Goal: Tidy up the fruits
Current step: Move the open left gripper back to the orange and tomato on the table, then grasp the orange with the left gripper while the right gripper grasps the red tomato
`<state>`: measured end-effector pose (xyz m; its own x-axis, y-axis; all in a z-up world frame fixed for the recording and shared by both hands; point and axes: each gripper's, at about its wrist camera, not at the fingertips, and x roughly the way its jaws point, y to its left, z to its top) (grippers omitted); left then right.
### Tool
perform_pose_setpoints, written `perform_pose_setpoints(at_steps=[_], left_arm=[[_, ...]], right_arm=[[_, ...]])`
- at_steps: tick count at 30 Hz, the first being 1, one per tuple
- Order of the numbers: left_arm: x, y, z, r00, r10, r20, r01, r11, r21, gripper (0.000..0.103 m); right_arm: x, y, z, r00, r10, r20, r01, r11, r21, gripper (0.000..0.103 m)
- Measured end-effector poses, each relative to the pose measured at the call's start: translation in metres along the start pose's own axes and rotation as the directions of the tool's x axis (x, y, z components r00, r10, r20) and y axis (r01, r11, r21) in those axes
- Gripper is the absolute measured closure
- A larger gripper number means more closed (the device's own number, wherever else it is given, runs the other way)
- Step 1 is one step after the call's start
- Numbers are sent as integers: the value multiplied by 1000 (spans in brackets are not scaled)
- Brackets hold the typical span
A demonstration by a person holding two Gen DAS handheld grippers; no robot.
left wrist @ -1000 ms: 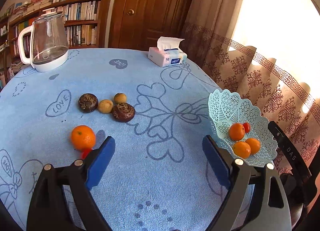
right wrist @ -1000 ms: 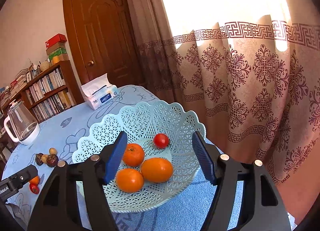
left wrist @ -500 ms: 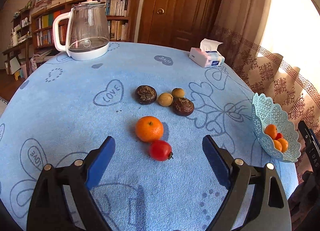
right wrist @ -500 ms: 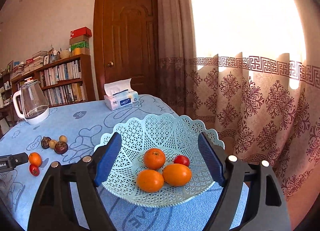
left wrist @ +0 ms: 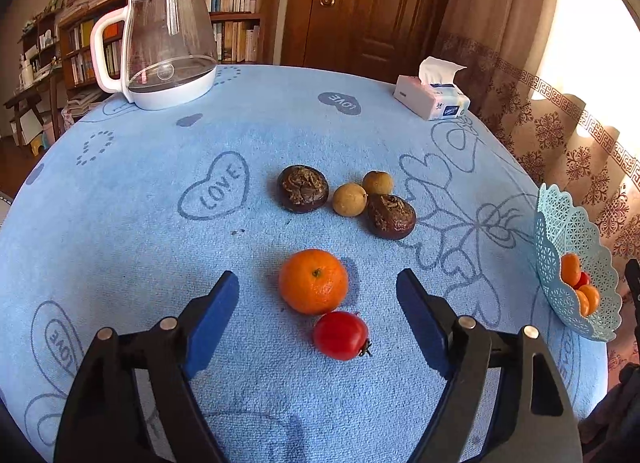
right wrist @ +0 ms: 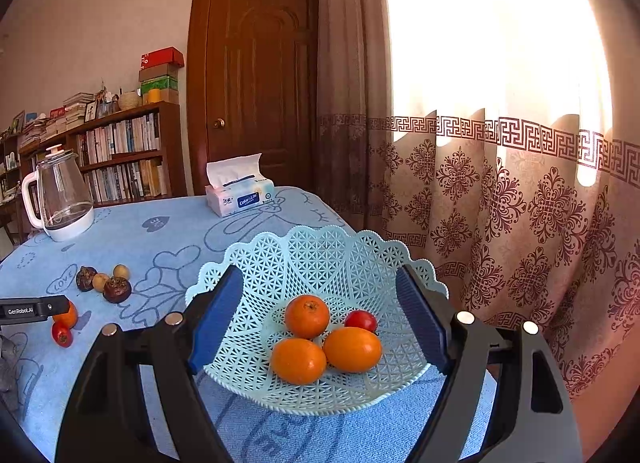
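Left gripper now over the loose fruit, jaws wide but just narrowed a little, nothing pressed. Tomato sits between the blue pads, tangerine touching it just beyond, at the tips. A second ago both sat off the left jaw; now centred, camera closer and lower. Reads as lining up a pick, tomato or tangerine, can't say which.

Right gripper wide, empty, jaws opened earlier in the second and steady since; parked over the basket, view levelled from a tilt. Basket holds three orange fruits and one small tomato. So roughly half sorted: six pieces left on the tablecloth.

Further out: two dark wrinkled fruits and two small tan fruits clustered, near but clear of the tangerine.

Writing: "LOVE" in printed hearts on the cloth; "GenRoboLAI" or similar on the left gripper body seen from the right wrist view. Tissue pack label blue, text too small. Kettle unmarked.
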<state>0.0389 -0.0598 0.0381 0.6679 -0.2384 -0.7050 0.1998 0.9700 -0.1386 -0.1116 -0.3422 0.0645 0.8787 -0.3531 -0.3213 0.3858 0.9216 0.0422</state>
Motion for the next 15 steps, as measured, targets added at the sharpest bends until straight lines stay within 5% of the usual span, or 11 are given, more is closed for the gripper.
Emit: perform_pose_setpoints(at_steps=[15], left_arm=[[32, 10, 7, 996, -39, -81, 35, 998, -57, 56]], right_arm=[[5, 3, 0, 1000, -8, -14, 8, 1000, -18, 23]])
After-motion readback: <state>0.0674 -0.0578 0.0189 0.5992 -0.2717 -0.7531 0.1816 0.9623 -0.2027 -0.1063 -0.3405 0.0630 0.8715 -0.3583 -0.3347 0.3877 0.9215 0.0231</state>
